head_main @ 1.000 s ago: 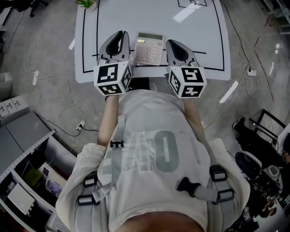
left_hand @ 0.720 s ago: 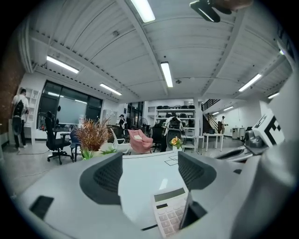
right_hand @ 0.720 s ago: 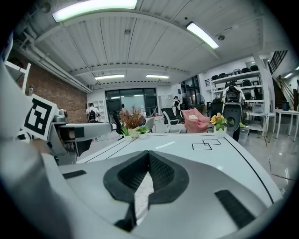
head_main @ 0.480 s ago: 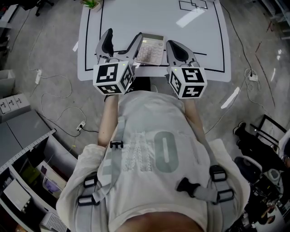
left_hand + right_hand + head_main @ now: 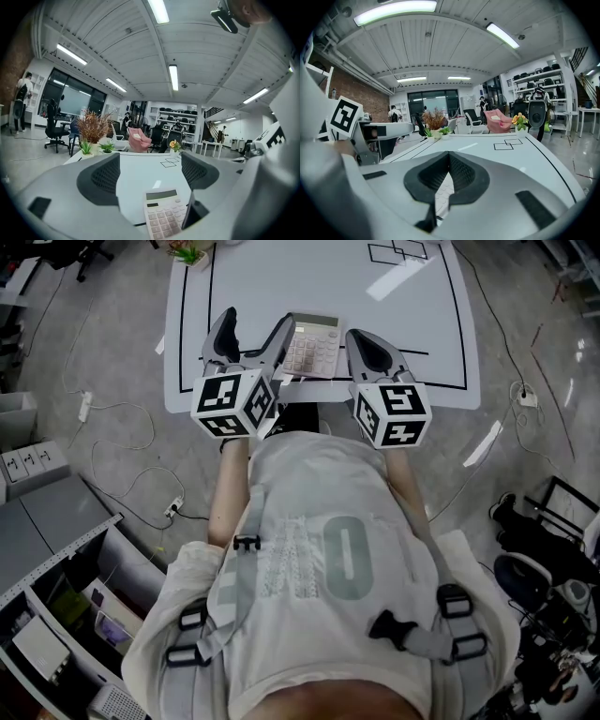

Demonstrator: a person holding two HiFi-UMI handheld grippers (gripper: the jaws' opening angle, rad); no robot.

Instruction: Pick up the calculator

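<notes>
Calculator [image 5: 314, 341] lies flat on table [image 5: 394, 296], middle of near edge, between the two grippers.
Left gripper [image 5: 251, 329]: jaws wide apart, empty. Inner jaw over calculator's left side, outer jaw well clear of it.
Right gripper [image 5: 364, 337]: jaws together, nothing held, just beside calculator's right side.
Risks (judged):
- Closing from here catches left edge only.
- Jaw skids over keys and shoves calculator into right gripper or off near edge.
- Thin flat case gives poor bite.
</notes>
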